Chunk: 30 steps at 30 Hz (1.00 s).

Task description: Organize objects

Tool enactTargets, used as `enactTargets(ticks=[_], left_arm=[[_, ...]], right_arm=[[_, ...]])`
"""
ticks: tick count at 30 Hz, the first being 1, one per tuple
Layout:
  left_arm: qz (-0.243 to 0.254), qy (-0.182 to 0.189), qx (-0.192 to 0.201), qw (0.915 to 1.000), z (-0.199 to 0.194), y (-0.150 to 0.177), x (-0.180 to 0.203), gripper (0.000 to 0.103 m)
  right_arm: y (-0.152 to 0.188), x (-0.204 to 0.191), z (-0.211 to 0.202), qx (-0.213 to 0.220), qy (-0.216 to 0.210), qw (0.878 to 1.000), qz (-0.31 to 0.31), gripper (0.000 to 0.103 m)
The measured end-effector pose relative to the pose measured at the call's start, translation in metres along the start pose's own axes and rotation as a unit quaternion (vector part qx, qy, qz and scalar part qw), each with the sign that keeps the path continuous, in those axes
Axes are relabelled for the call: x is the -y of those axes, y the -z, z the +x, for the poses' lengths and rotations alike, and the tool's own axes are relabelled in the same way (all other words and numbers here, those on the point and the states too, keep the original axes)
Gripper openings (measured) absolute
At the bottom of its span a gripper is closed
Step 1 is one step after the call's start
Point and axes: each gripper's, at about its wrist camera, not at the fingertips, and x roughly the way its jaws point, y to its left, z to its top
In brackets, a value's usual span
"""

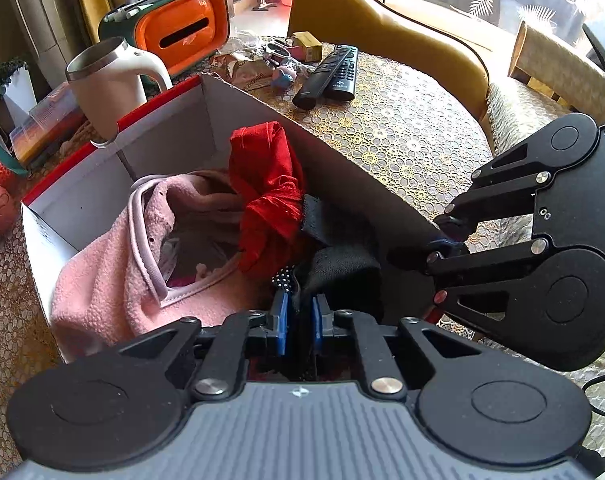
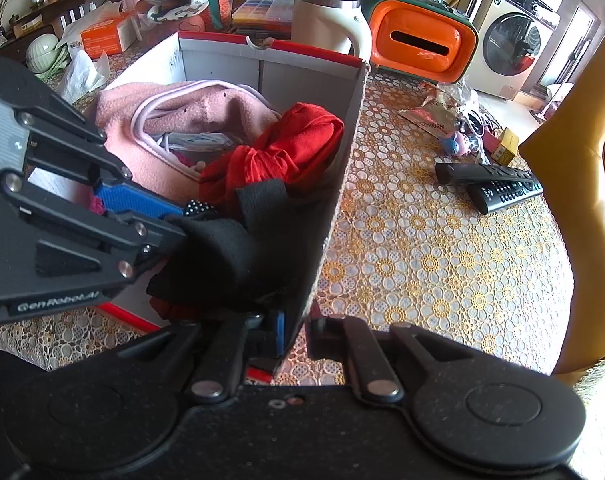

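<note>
A white cardboard box with a red rim (image 1: 102,148) (image 2: 222,54) stands on the table. It holds a pink fleece garment (image 1: 102,280) (image 2: 182,108), a red cloth (image 1: 266,184) (image 2: 294,148) and a black garment (image 1: 342,268) (image 2: 222,252). My left gripper (image 1: 300,312) (image 2: 174,216) is shut on the black garment inside the box. My right gripper (image 2: 296,332) (image 1: 442,244) is shut on the box's near side wall (image 2: 330,208), one blue pad inside, the other finger outside.
Two black remotes (image 1: 330,74) (image 2: 498,184) lie on the patterned tablecloth (image 2: 442,260). A white mug (image 1: 106,76) (image 2: 326,20) and an orange case (image 1: 182,24) (image 2: 418,44) stand behind the box. Small toys and packets (image 2: 458,136) lie near the remotes. A yellow chair (image 1: 382,16) is beside the table.
</note>
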Motion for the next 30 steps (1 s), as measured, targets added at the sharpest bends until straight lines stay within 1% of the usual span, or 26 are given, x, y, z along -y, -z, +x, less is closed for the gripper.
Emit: enactTargets(ticks=[2,4,7,8,9,18,25,28,30], left_arm=[[0.001,0.000,0.002,1.0000,-0.001,0.003,0.000,0.014],[0.002,-0.001,0.004,1.0000,-0.004,0.007,0.000,0.021],[0.000,0.001,0.009,1.0000,-0.009,0.014,0.000,0.044],[-0.001,-0.003,0.014,0.9999,-0.012,0.016,-0.001,0.059],[-0.001,-0.005,0.021,0.9998,-0.015,0.019,-0.001,0.067],[-0.024,-0.002,0.050,0.9984,-0.042,0.034,-0.009,0.067],[-0.043,-0.001,0.079,0.9960,-0.072,0.047,-0.014,0.067],[-0.048,-0.008,0.091,0.9946,-0.086,0.052,-0.015,0.071],[-0.056,-0.011,0.101,0.9933,-0.094,0.056,-0.017,0.072]], right_arm=[[0.000,0.000,0.000,0.000,0.001,1.000,0.001,0.009],[0.000,0.001,0.000,0.000,0.001,1.000,0.002,0.009],[0.000,0.000,0.000,0.000,0.003,1.000,0.002,0.009],[0.000,-0.001,0.000,0.000,0.004,1.000,0.002,0.009],[0.000,-0.001,0.000,0.000,0.005,1.000,0.002,0.009],[0.001,-0.002,-0.007,0.002,0.009,1.000,0.001,0.010],[0.003,-0.003,-0.021,0.014,0.008,1.000,0.004,0.012],[0.004,-0.001,-0.029,0.025,0.005,1.000,0.010,0.013],[0.006,0.000,-0.037,0.034,0.002,0.999,0.016,0.014]])
